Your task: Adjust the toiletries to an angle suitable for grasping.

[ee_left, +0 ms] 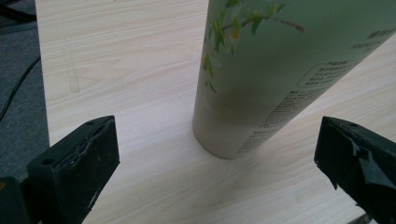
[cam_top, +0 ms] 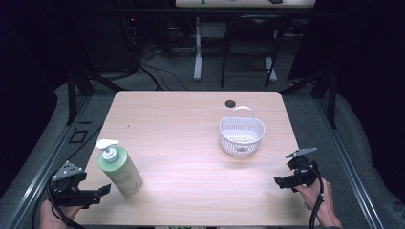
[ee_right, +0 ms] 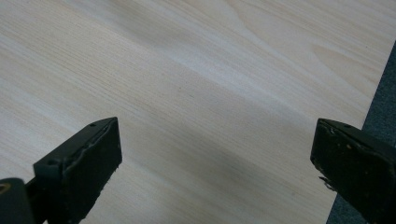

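A pale green pump bottle [cam_top: 119, 167] with a white pump head stands upright near the table's front left. My left gripper [cam_top: 101, 192] is just left of its base, jaws wide apart and open. In the left gripper view the bottle [ee_left: 275, 70] rises a short way beyond the jaws, touching neither. A white plastic basket [cam_top: 241, 134] with a loop handle sits right of centre. My right gripper [cam_top: 281, 182] hovers at the front right edge, open, and its own view has bare wood between the jaws [ee_right: 215, 154].
The wooden table [cam_top: 191, 124] has a small dark round mark [cam_top: 230, 103] near its far edge. Grey floor, black frame legs and cables surround it, with another desk's legs behind.
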`<action>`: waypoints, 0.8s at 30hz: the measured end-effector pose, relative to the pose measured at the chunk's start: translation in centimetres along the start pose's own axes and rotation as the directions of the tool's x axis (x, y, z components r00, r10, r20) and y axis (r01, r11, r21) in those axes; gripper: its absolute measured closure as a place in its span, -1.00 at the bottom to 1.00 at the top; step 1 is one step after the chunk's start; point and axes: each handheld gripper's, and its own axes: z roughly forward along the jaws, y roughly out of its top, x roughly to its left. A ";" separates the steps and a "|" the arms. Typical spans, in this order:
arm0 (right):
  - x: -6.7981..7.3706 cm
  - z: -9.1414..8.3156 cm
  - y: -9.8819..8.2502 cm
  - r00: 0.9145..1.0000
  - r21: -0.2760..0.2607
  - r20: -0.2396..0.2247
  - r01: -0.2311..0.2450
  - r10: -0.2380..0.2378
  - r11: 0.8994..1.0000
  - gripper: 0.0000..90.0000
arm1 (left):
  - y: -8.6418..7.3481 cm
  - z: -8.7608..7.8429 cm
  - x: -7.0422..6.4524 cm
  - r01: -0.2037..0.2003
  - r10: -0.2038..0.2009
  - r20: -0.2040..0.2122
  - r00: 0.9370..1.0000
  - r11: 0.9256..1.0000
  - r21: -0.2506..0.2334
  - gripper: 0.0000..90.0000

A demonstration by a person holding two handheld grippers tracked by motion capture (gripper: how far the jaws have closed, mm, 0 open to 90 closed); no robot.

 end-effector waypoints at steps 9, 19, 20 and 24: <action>0.1 -0.1 0.0 1.000 0.001 0.005 0.003 -0.003 1.000 -0.96 | 0.4 0.0 -0.6 -0.017 0.017 0.012 1.000 1.000 -0.022 -1.00; 0.2 -0.1 0.1 1.000 0.000 0.004 0.004 -0.004 1.000 -0.96 | 1.2 0.0 -1.0 -0.023 0.025 0.016 1.000 0.997 -0.077 -1.00; 0.2 0.0 0.1 1.000 0.001 0.004 0.006 -0.006 1.000 -0.96 | 1.4 0.0 -1.1 -0.026 0.027 0.014 1.000 0.996 -0.087 -1.00; 0.3 0.0 0.1 1.000 0.002 0.006 0.009 -0.009 1.000 -0.96 | 1.8 0.1 -1.2 -0.029 0.032 0.019 0.999 0.993 -0.113 -1.00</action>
